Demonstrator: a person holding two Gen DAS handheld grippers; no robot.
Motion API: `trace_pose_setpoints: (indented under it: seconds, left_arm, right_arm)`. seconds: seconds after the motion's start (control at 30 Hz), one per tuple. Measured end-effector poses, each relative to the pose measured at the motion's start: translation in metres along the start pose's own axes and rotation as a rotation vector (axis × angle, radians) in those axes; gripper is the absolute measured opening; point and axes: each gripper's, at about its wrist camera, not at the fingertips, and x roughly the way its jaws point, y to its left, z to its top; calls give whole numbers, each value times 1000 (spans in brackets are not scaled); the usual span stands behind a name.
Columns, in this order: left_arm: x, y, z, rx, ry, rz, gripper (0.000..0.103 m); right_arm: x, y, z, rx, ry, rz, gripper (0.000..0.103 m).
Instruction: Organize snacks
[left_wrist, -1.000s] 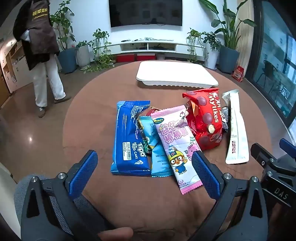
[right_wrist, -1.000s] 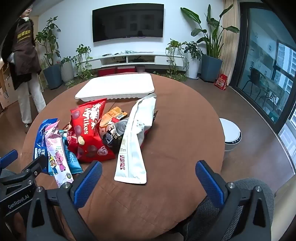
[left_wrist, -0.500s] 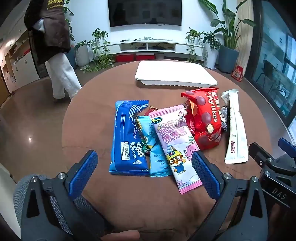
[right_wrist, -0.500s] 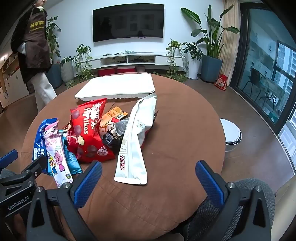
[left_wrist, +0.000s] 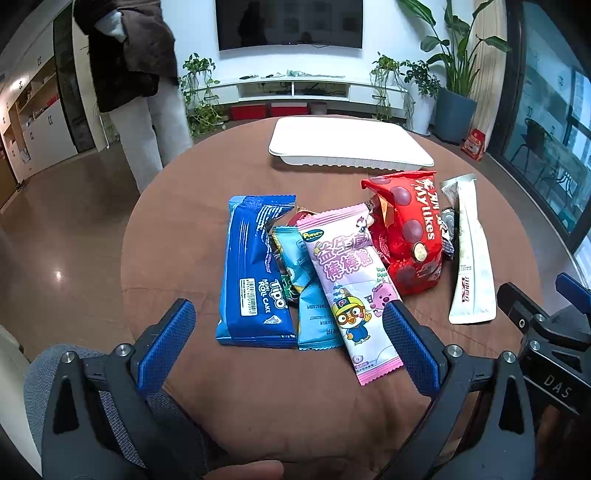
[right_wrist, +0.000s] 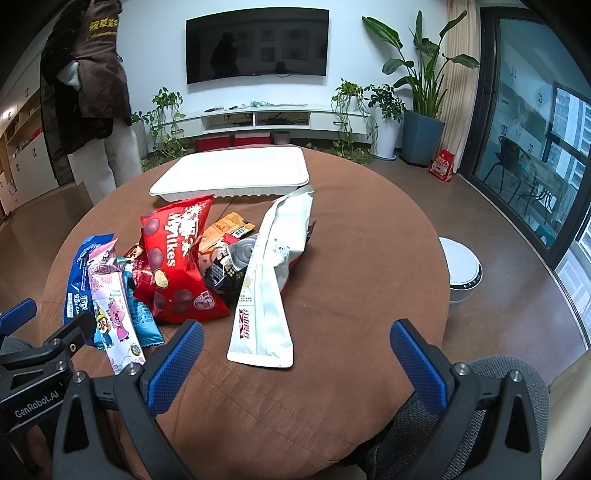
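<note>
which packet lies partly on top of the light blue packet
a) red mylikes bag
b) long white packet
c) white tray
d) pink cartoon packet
d, the pink cartoon packet overlaps the right edge of the light blue packet, while the long white packet lies apart on the far right of the pile.

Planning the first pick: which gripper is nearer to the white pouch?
Right. The right gripper hangs open just in front of the white pouch, whose near end lies between its fingers. The left gripper is open over the blue and pink packets, off to the pouch's left.
</note>
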Motion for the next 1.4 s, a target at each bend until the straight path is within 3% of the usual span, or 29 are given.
trace_pose_setpoints:
  seconds: [1.4]
  left_arm:
    - [5, 4, -6, -3, 13, 3, 103]
  right_arm:
    - [0, 0, -1, -1, -6, -3, 103]
